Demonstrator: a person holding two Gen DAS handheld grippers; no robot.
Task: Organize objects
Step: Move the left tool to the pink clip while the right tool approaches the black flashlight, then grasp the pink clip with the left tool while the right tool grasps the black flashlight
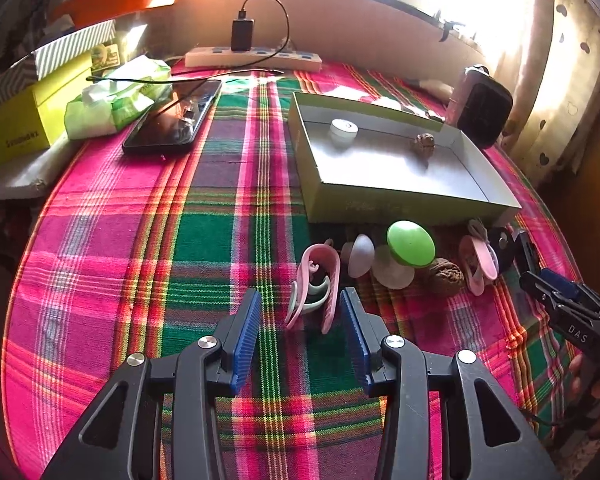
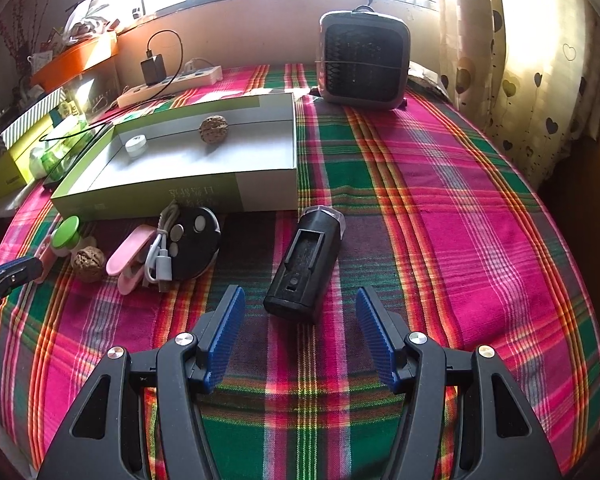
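On the plaid pink-and-green tablecloth (image 1: 120, 260), seen from the left wrist camera, the left gripper (image 1: 300, 312) is hanging with its blue pads spread wide around a pink-and-mint plastic hair claw clip (image 1: 314, 284) — the clip is sitting between the fingers, but nothing is pressing on it. Just past it, a green-capped round container (image 1: 410, 243), a pale dome-shaped lid (image 1: 361, 255), a brown walnut (image 1: 444, 278) and a second pink clip (image 1: 478, 266) are crowding along the near wall of the shallow green-sided cardboard box (image 1: 380, 200). Inside the box, only a small white jar (image 1: 343, 131) and another walnut (image 1: 423, 143) are lying.

From the right wrist camera, the right gripper (image 2: 300, 330) is also gaping wide and empty, pointing at a black chunky cylinder-shaped gadget (image 2: 304, 264) lying on the cloth just ahead. Off to the side, a black round disc with a white cable (image 2: 188, 248) is waiting near the box (image 2: 172, 194).

So I'd say it's early days — two items are boxed, and roughly seven are still sitting outside.
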